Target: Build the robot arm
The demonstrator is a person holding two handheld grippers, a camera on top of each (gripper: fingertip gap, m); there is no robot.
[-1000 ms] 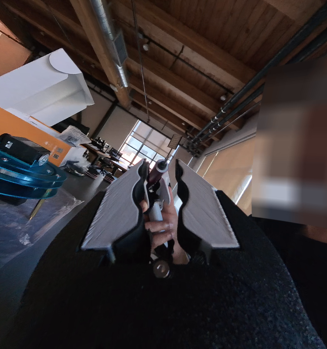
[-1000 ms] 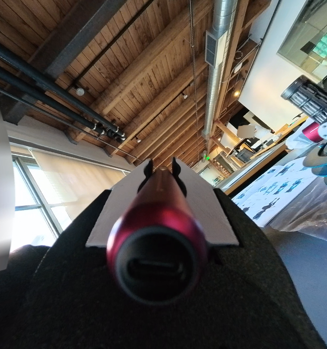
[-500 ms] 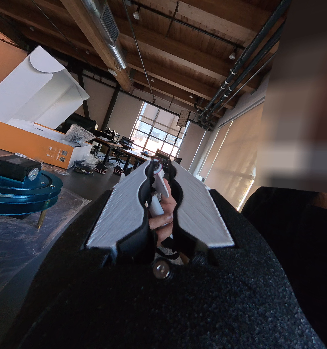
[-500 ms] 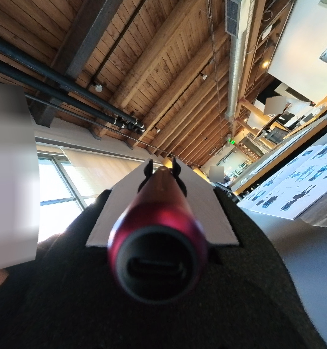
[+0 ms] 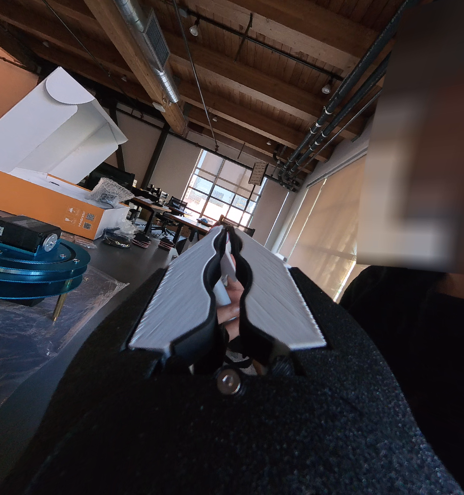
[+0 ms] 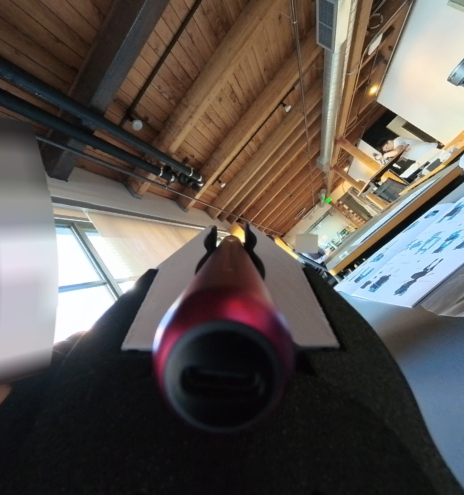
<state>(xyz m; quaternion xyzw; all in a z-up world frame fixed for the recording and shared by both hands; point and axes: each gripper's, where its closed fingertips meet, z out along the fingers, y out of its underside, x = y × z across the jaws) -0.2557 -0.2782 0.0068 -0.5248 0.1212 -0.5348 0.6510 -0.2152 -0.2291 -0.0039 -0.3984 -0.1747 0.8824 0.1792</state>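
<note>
One red metal screwdriver (image 6: pixel 226 308) gripped lengthwise in right tool (image 6: pixel 228 235); left tool (image 5: pixel 228 231) nearly closed, empty

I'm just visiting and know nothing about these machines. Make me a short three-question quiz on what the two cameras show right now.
1. True or false: the right tongs are shut on a red tool.
2. What stands on the blue disc at the left of the left wrist view? A) a black motor B) a cup C) a book
3. Fill in: behind the disc lies an open ____ box with a white lid.

Key:
1. True; its dark rear end faces the camera.
2. A, the black motor.
3. Orange.
</note>
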